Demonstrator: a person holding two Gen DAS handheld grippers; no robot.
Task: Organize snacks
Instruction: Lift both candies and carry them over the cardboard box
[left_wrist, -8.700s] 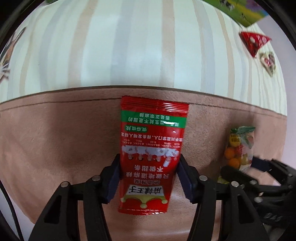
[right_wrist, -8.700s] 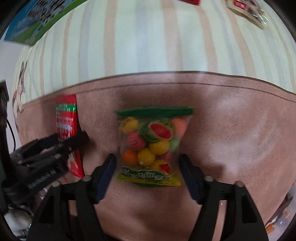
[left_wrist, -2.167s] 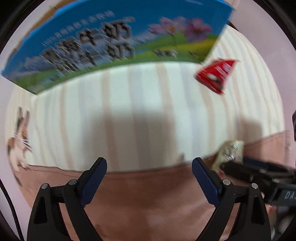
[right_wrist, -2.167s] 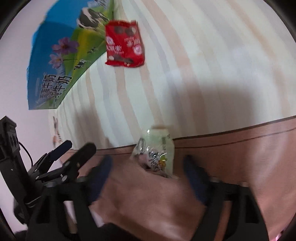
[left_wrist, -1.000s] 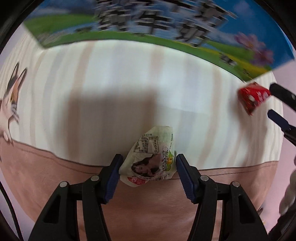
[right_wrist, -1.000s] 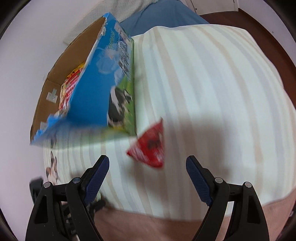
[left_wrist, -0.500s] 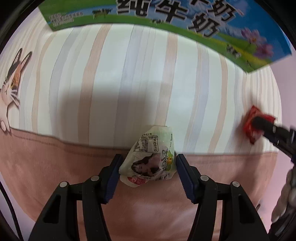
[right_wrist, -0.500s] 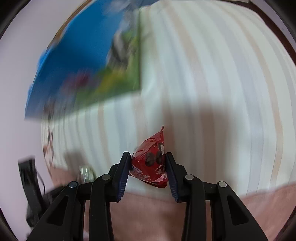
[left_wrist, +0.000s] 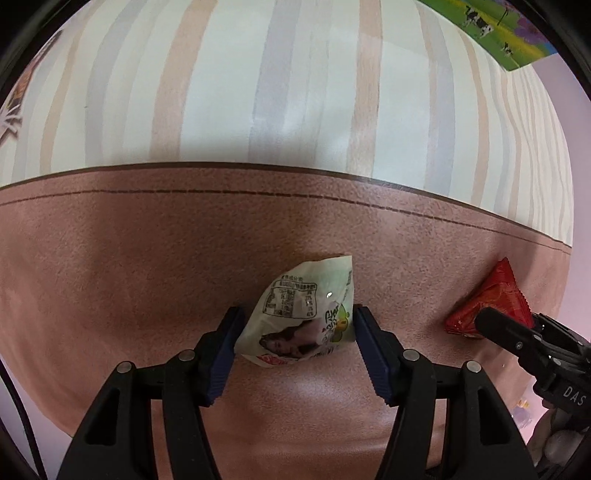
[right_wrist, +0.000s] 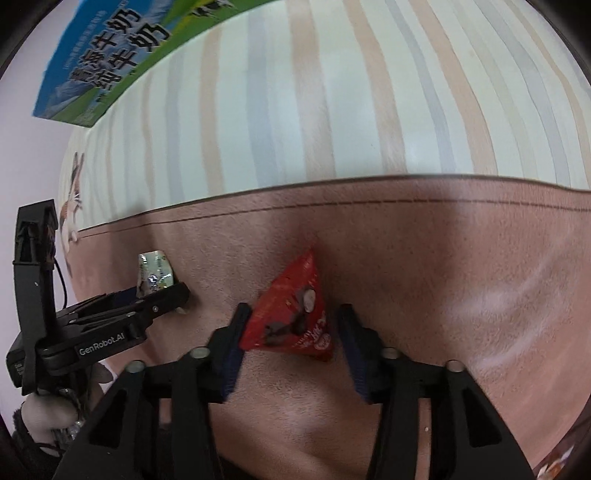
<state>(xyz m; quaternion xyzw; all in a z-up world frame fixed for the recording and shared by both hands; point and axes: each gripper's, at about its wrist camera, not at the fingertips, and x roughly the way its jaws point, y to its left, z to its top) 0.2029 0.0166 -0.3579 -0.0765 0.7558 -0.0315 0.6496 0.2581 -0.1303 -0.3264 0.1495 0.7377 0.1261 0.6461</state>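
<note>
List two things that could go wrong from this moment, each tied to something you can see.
1. The left gripper holds the white snack packet by its crumpled sides; the soft wrapper could slip out.
2. The right gripper appears closed on the red triangular packet, and both grippers sit close together, so they might bump.

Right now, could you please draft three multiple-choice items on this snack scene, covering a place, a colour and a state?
1. The pale crumpled snack packet sits over:
A. striped cloth
B. pinkish-brown suede-like surface
C. blue box

2. The triangular foil packet is:
A. red
B. green
C. yellow

3. The left gripper is:
A. wide open, nothing between its fingers
B. closed on the pale packet
C. out of view

Answers: 1 B, brown surface lies all around it. 2 A, red foil shows between the right gripper fingers. 3 B, both fingers press the packet's sides.
</note>
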